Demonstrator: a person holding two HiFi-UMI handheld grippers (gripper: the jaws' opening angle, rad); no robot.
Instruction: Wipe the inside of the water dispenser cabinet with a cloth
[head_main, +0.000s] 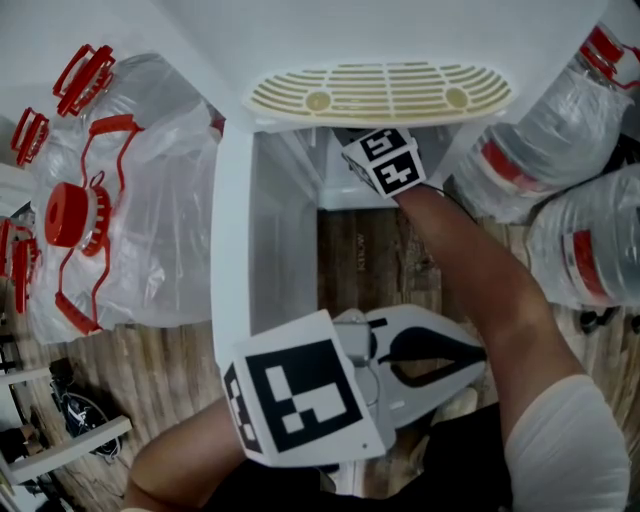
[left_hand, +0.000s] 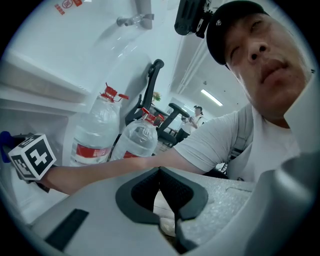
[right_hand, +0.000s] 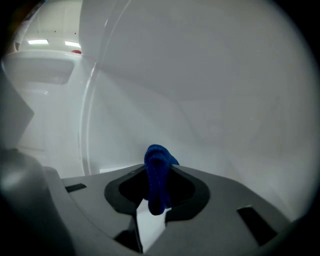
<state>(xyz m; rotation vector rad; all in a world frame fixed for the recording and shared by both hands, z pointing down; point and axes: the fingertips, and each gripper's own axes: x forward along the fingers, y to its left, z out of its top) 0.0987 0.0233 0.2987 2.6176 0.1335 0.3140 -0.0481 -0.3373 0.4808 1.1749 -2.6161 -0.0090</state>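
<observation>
**Cabinet open, right gripper inside w/ cloth**

Cabinet belongs to a white water dispenser. Its door is swung out at the left of the head view. Cream slotted drip tray sits just above the opening. Big water bottles stand both sides: bagged ones w/ red caps to the left, ones w/ red labels to the right, all on a wood floor. Left gripper hangs low in front of the cabinet, outside it, jaws closed tip to tip, empty. Right gripper reaches into the cabinet; from above only its marker cube shows. Its jaws are clamped on the blue cloth, which bunches up past the tips near the white inner wall. Can't tell if cloth touches the wall.
</observation>
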